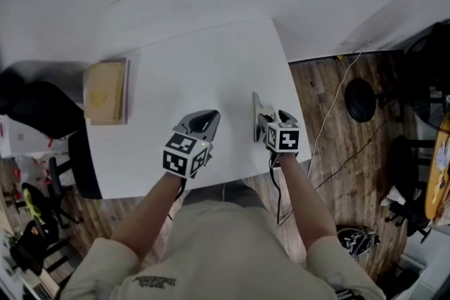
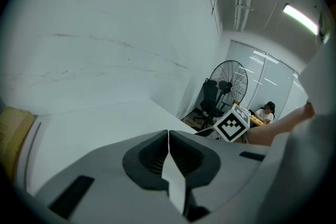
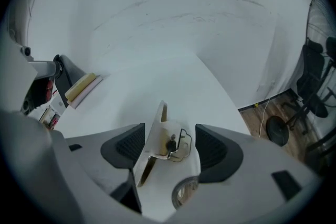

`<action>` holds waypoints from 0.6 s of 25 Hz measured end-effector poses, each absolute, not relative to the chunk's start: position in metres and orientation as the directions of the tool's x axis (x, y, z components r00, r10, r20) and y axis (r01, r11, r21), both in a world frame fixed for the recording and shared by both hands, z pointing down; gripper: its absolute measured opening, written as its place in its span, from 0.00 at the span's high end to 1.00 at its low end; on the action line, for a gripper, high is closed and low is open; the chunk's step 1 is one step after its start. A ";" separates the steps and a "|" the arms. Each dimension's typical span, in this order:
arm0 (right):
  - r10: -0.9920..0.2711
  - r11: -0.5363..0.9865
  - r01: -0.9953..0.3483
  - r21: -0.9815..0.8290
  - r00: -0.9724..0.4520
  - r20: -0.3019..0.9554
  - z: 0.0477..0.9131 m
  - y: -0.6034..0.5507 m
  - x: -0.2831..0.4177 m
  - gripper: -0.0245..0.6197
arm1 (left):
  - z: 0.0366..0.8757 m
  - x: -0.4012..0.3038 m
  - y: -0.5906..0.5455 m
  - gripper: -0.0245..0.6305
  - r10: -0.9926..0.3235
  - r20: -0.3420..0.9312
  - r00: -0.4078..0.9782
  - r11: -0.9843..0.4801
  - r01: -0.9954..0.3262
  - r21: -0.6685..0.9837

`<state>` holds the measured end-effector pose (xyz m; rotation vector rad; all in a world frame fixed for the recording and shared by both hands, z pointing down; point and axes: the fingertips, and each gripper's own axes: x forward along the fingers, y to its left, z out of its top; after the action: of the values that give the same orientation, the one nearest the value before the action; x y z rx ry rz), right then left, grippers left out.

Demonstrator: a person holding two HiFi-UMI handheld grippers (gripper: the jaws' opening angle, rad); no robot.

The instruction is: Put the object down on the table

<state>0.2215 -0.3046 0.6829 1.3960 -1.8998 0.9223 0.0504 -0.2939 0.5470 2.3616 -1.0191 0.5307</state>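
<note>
Fingers (image 3: 126, 147) of the right gripper (image 3: 169, 132) stand spread around the metal bracket (image 3: 157, 136), its length running straight ahead between them on the tabletop (image 3: 173, 76) (left gripper (image 2: 168, 134) closed, empty, farther off)

The near end of the metal object (image 3: 157, 136) sinks behind the right gripper (image 3: 169, 147), and the wooden box (image 2: 13, 131) is cropped

Tan flat block (image 1: 105, 91) left of centre in head view, lying flat. Black chair (image 1: 39, 109) just left of it. Wood floor (image 1: 330, 172) on the right, where a pale cable (image 1: 336, 100) runs past a black round base (image 1: 361, 100). Left gripper view: pedestal fan (image 2: 229, 80) right of centre, dark office chair (image 2: 210, 98) beside it, seated person (image 2: 265, 110) further back, ceiling strip light (image 2: 300, 17) upper right.
</note>
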 end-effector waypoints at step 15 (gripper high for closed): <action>-0.790 0.329 -0.919 -0.216 -0.393 0.471 0.473 -0.303 0.201 0.68 | 0.440 0.025 -0.297 0.93 -0.669 0.361 0.650 -0.634 -0.752 0.178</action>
<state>0.2010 -0.3031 0.4735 1.5361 -2.3164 0.6599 0.0246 -0.2966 0.4399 2.5579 -1.1362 0.3768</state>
